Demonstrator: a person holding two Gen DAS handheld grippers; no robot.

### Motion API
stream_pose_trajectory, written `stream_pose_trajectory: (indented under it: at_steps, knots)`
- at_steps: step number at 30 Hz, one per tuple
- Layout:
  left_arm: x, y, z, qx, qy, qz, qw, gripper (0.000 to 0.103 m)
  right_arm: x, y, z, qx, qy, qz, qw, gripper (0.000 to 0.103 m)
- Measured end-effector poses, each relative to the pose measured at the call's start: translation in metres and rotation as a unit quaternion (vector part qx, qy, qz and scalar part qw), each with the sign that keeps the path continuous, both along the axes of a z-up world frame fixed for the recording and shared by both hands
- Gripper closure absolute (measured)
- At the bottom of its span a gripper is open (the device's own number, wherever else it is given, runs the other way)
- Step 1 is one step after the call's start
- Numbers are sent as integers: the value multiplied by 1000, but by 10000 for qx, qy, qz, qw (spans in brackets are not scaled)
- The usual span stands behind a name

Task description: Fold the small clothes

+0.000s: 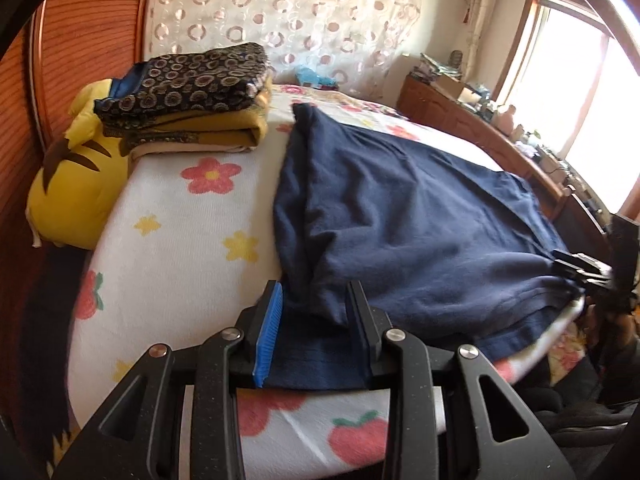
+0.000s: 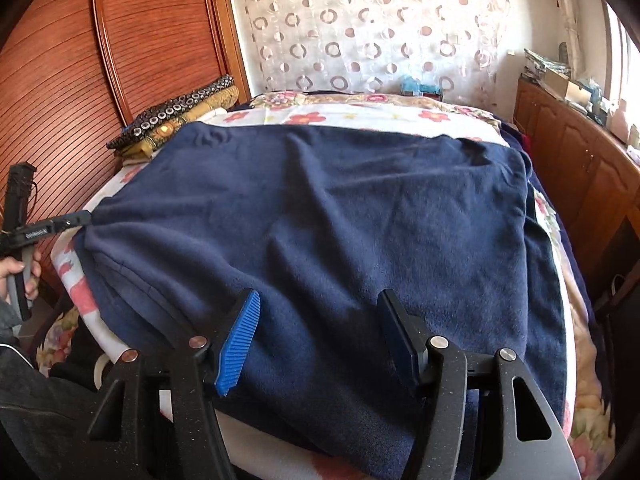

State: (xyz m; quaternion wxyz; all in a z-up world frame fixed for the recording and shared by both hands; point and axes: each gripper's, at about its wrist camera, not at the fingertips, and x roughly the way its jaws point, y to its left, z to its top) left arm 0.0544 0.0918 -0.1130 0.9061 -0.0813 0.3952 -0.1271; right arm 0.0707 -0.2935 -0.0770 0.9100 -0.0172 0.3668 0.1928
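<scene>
The navy garment (image 2: 320, 220) lies spread on the flowered bed cover (image 1: 180, 220). The left gripper (image 1: 316, 308) pinches its bunched corner; the right gripper (image 2: 320, 320) stands released above the cloth.

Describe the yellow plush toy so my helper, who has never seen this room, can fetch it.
Start at the bed with the white flower-print blanket; beside it runs a reddish ribbed wooden panel. The yellow plush toy is wedged between blanket and panel, below the stack of folded patterned clothes. Alone there it is bright yellow with dark brown stripes.
</scene>
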Motion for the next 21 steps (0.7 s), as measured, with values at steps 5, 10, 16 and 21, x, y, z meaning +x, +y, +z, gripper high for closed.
stream_pose_trajectory:
  at_steps: [5,10,16,21]
  knots:
    - [3,-10,-1,283,26,65,9996,66,-2,1,-3,28,31,47,10000,40]
    - [15,-9,-10,669,138,293,9972,64,-5,3,-3,-16,28,114,9999,40]
    - [17,-6,-10,567,86,317,9979,64,-6,2,-5,-46,-32,67,10000,40]
    - [17,-6,-10,576,63,287,9979,64,-9,11,-7,-466,-308,-89,9984,40]
